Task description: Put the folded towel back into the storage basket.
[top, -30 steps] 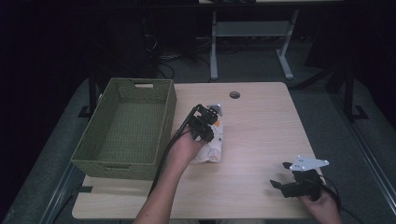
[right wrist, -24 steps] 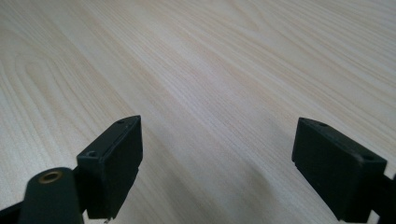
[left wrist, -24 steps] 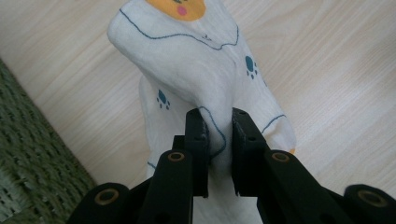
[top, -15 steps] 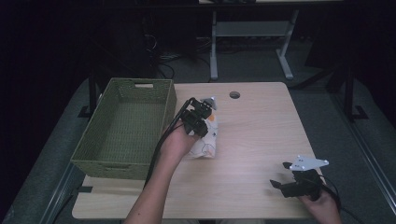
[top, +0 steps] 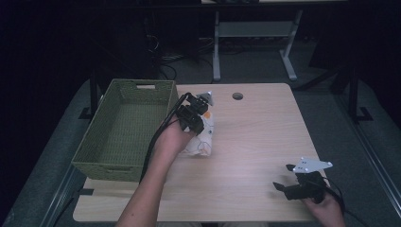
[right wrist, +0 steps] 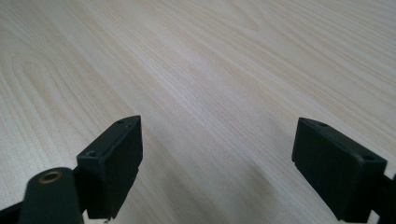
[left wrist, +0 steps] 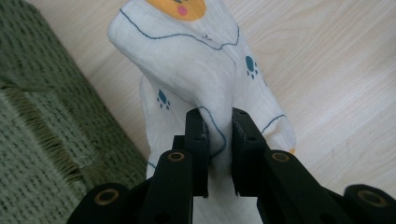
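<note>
A white cloth printed with blue paw marks and an orange patch hangs pinched between the jaws of my left gripper. In the high view the left gripper holds the cloth just right of the green woven basket, with the cloth's lower end near the tabletop. My right gripper rests low at the table's front right, open. In the right gripper view its two jaws stand wide apart over bare wood, with the right gripper holding nothing.
The light wooden table has a round cable hole near its far edge. The basket's inside shows nothing in it. Table legs and cables stand on the dark floor beyond the far edge.
My left gripper has moved left and a little farther away toward the basket, carrying the cloth with it. The right gripper has stayed in place.
</note>
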### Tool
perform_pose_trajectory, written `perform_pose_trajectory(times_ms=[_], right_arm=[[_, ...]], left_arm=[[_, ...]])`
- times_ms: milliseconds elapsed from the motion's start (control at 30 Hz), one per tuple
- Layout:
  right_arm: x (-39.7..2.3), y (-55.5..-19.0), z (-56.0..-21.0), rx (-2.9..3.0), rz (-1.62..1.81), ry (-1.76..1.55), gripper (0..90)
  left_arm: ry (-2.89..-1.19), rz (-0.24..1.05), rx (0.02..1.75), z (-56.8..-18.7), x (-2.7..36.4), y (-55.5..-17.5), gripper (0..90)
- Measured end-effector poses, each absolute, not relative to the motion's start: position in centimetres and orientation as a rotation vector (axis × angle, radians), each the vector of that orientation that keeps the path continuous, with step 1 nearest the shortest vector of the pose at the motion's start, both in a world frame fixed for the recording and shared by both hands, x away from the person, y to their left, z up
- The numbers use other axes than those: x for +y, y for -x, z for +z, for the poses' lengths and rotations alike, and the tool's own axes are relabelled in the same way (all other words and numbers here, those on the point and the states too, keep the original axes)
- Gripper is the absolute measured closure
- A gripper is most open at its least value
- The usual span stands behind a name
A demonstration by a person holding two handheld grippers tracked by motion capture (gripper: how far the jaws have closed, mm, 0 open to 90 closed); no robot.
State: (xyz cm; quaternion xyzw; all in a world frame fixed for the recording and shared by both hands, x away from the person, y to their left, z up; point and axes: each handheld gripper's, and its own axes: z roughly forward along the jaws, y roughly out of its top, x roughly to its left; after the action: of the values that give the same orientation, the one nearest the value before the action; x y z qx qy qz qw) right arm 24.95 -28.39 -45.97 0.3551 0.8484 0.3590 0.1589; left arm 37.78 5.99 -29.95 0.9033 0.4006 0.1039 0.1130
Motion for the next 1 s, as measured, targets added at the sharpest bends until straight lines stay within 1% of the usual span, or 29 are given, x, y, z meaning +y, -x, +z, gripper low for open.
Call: perform_pose_trajectory(times_ms=[533,867,1000], right_arm=[[-28.6,-25.1,-46.0,2.420,1.027,-1.032,16.0],[-28.7,-25.2,-46.0,2.416,1.037,-1.045,16.0],[-28.5,-25.3,-46.1,2.416,1.037,-1.050,16.0]], left_arm=[[-2.650,0.319,1.232,-26.9,8.5,-38.4,79.2],[-2.650,0.330,1.302,-25.9,11.5,-39.0,79.1],[-2.645,0.310,1.322,-25.6,12.5,-39.1,79.1]])
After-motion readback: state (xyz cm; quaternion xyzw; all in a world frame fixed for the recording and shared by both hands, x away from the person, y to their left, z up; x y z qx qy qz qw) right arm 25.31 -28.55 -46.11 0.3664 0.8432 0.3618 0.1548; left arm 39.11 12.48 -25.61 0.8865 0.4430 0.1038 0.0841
